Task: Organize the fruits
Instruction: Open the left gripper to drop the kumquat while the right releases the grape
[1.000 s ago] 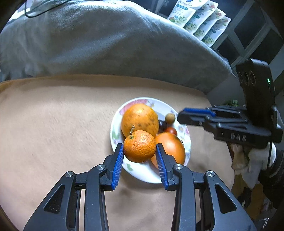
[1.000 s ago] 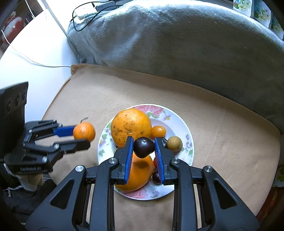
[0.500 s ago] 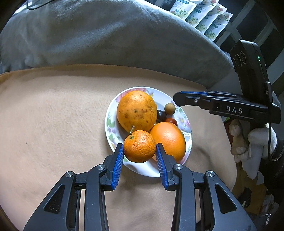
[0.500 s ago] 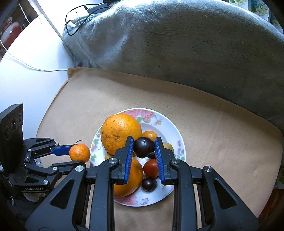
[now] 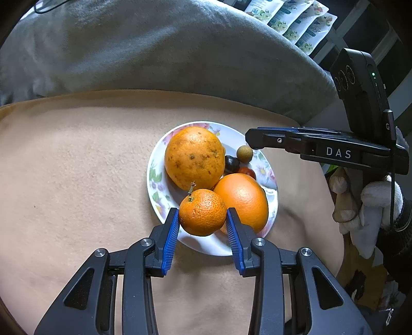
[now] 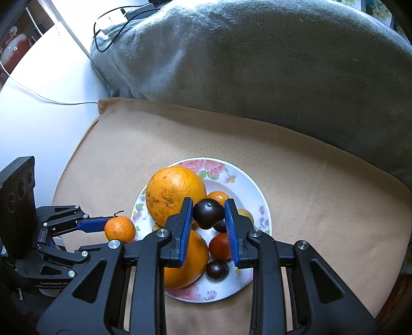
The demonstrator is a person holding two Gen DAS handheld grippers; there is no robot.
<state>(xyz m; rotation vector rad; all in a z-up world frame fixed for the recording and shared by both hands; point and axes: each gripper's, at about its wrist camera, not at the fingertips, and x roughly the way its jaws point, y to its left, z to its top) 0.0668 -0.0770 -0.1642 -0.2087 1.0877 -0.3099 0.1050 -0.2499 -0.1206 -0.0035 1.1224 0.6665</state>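
A flowered white plate [image 5: 155, 180] [image 6: 247, 185] on a tan cushion holds two big oranges [image 5: 194, 157] [image 5: 244, 199], a small brown fruit [image 5: 244, 154], a dark plum [image 5: 231, 163] and a red tomato [image 5: 247, 171]. My left gripper [image 5: 203, 219] is shut on a small mandarin [image 5: 203, 212] with a stem, held above the plate's near rim; it also shows in the right wrist view [image 6: 119, 229]. My right gripper [image 6: 208, 215] is shut on a dark plum [image 6: 208, 212] above the plate's fruit.
A grey blanket [image 5: 154, 51] [image 6: 257, 59] lies behind the tan cushion [image 5: 77, 167]. A white table with cables [image 6: 38, 98] is left of the cushion. Snack packets [image 5: 291, 20] stand at the back right. A gloved hand [image 5: 373, 206] holds the right gripper.
Both grippers have pulled back and risen a little with their fruit. The plate now sits farther ahead in both views. The grips have not changed.
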